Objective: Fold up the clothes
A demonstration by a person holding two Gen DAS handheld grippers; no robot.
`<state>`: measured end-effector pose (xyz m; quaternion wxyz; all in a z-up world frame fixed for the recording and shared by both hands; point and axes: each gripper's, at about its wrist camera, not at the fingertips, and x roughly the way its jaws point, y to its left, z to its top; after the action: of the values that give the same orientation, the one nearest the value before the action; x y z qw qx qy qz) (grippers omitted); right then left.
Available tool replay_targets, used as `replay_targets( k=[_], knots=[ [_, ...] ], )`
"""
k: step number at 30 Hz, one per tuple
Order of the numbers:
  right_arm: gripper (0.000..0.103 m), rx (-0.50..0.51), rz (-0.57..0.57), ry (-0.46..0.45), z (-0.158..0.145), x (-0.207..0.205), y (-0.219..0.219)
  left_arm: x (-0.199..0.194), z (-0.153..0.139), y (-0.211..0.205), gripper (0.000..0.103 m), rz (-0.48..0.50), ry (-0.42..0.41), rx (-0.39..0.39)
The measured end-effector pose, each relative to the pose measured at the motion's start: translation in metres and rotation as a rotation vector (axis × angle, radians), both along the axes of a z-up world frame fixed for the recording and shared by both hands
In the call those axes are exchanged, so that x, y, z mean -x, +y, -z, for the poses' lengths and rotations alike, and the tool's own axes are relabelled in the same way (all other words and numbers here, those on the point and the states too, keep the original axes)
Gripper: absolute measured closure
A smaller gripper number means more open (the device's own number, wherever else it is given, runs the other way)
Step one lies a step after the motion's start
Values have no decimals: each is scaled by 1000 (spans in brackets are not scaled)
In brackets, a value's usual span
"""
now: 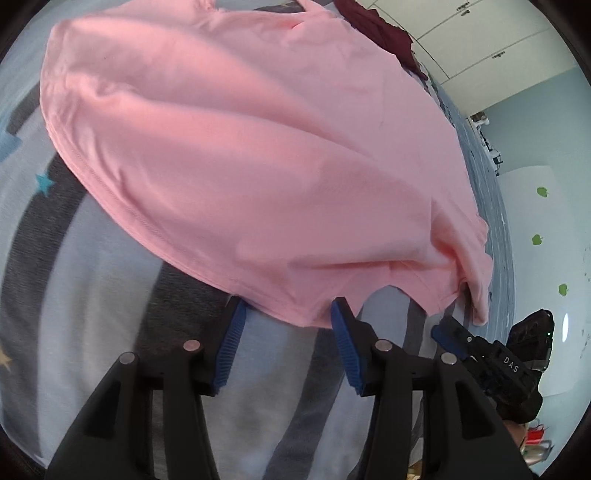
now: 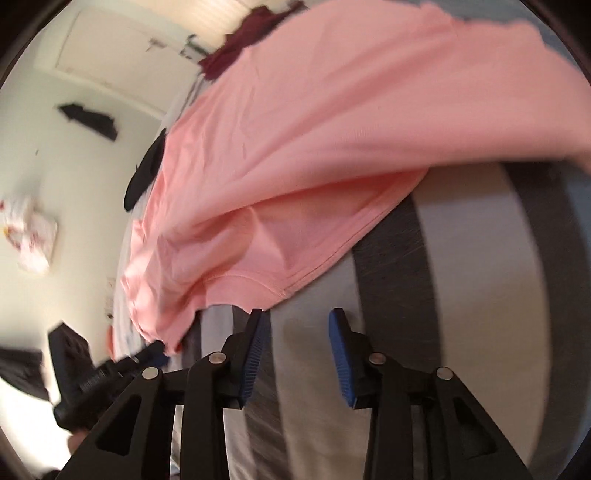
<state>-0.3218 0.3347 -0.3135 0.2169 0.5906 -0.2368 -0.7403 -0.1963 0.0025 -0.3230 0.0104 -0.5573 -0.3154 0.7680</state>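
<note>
A pink T-shirt (image 1: 240,155) lies spread on a grey-and-white striped bedsheet (image 1: 92,295). My left gripper (image 1: 288,314) is open, its blue pads either side of the shirt's near edge, nothing clamped. My right gripper (image 2: 299,321) is open and empty just short of the shirt's hem (image 2: 258,280) in the right wrist view. The pink shirt (image 2: 314,129) fills the upper part of that view, which is blurred. The right gripper also shows in the left wrist view (image 1: 454,332), at the shirt's right corner. The left gripper shows in the right wrist view (image 2: 147,354), at the shirt's left corner.
A dark maroon garment (image 1: 380,29) lies beyond the shirt at the far end of the bed, also in the right wrist view (image 2: 236,48). A black garment (image 2: 144,173) lies at the bed's left edge. White wardrobe doors (image 1: 461,40) and a pale wall (image 1: 535,155) stand beside the bed.
</note>
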Motion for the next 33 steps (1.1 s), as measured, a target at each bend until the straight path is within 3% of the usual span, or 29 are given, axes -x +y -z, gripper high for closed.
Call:
replay_targets(
  k=[4,7,8,9,10,11,14,20,26,30,33],
  knots=[
    [69,50,30,-10,4,4,-10,1,2,0,59,-29,11,-60],
    [69,48,34,-9,6,5,-18,3,3,3,61,-17,9,-40],
    [72,42,34,-11,9,8,-21,4,3,4,69,-7,10,-21],
    [74,34,37,-10,10,10,-22,5,3,6,84,4,14,2],
    [87,22,41,-5,11,11,-22,6,2,7,90,16,18,17],
    [92,11,44,0,11,12,-22,6,2,8,91,27,23,26],
    [93,-31,31,30,6,9,-22,4,-5,11,96,51,43,60],
    [94,-90,-34,55,-16,-23,-16,-20,-25,7,96,108,32,111],
    [95,-90,-75,8,-36,-72,-9,-56,-33,-2,96,168,-26,108],
    [95,-89,-63,-45,-32,-94,-7,-54,-31,-4,96,218,-47,137],
    [95,-101,-44,-109,-11,-104,-5,-49,-18,-3,96,236,-79,136]
  ],
)
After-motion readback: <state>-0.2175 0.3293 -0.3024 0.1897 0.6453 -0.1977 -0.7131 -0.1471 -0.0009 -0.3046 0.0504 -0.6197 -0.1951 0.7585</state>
